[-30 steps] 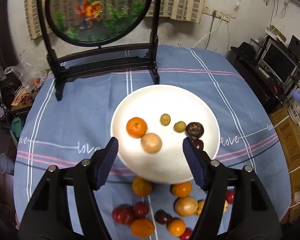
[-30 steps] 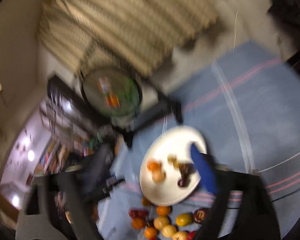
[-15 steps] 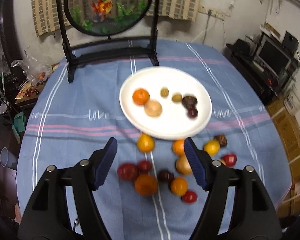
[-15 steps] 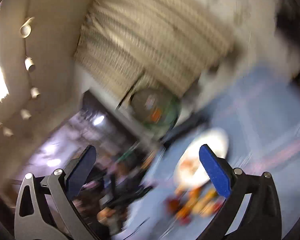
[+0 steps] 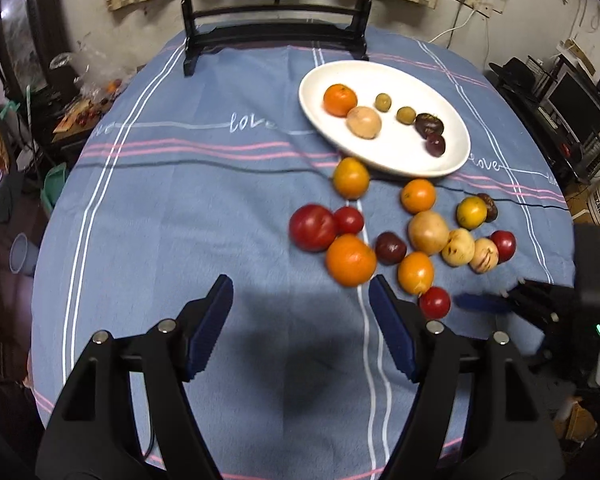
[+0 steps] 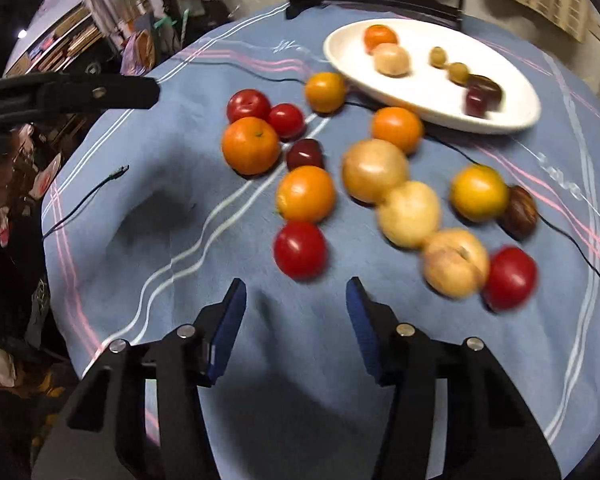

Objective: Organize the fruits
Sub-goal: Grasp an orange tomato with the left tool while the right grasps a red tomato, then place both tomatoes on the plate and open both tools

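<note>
A white plate (image 5: 452, 98) (image 6: 512, 88) holds an orange (image 5: 340, 99), a tan fruit (image 5: 364, 122), two small green fruits and two dark purple ones. Several loose oranges, red tomatoes and tan fruits lie on the blue cloth in front of it. My left gripper (image 5: 301, 294) is open and empty, just short of a large orange (image 5: 350, 260). My right gripper (image 6: 296, 296) is open and empty, just short of a red tomato (image 6: 300, 250) (image 5: 435, 302). Its blue finger shows at the right of the left wrist view (image 5: 480, 303).
A black stand with a round fish picture (image 5: 276, 20) rises at the table's far edge. A thin black cable (image 6: 556, 220) runs across the cloth past the plate. Shelves and clutter surround the round table (image 5: 160, 208).
The left gripper has pulled back from over the plate toward the table's near side. The right gripper has swung down from pointing at the wall to hover low over the loose fruit.
</note>
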Available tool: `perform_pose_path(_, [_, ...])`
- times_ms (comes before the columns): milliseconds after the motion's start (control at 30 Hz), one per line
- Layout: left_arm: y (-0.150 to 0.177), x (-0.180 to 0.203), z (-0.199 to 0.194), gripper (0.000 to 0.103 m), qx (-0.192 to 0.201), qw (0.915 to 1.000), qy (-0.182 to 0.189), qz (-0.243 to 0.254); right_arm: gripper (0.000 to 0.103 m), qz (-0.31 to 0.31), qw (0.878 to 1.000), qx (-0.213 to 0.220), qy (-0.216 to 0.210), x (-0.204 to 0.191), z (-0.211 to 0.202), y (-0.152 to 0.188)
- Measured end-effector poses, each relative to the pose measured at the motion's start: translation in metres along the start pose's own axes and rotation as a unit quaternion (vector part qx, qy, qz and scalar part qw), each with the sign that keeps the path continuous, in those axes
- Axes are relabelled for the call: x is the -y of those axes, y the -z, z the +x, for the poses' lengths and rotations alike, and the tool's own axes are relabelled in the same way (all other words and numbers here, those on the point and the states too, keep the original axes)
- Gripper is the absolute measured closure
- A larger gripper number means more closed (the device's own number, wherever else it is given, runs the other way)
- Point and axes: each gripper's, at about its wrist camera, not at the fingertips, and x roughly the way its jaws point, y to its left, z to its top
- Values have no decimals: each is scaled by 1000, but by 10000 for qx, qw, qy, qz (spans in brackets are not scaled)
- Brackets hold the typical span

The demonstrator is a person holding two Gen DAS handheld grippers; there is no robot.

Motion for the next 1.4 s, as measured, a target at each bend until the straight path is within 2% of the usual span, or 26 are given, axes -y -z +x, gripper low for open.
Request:
perform_pose_path(133, [10, 0, 7, 29, -158, 9999, 35, -32, 65, -129, 9997, -152, -114, 0, 13, -9])
perform_pose_path(167, [11, 3, 10, 29, -211, 9997, 82, -33, 73, -214, 9996, -188, -23, 0, 16, -11])
perform_pose_path(300, [11, 25, 17, 29, -287, 9991, 295, 136, 74, 53, 9997, -116, -218, 17, -8, -8])
perform_pose_path(467, [6, 74, 29, 29, -322, 9962, 594, 551, 74, 893, 9956, 54, -274, 59, -42, 16])
perform_pose_path(667, [1, 108, 65, 31, -563, 9951, 514, 629, 74, 1377, 9903, 68, -197, 90, -58, 47])
perform_pose_path(733, [-2, 112, 76, 38, -613, 9952, 461, 609, 74, 1427, 9895, 69, -217, 90, -58, 52])
perform_pose_path(800, [-4, 114, 89, 69, -758, 9948, 343, 586, 74, 1432, 9894, 58, -239, 88, -55, 50])
perform_pose_path(933, [-5, 114, 95, 69, -834, 9946, 320, 532, 74, 1408, 9896, 98, -270, 87, -54, 47])
perform_pose_path(1200, [-15, 107, 45, 69, -333, 9967, 439, 595, 74, 1267, 9904, 441, -334, 88, -78, 34])
perform_pose_path(1400, [-60, 105, 10, 69, 254, 9964, 327, 746, 74, 988, 9891, 1037, -337, 92, -112, -18])
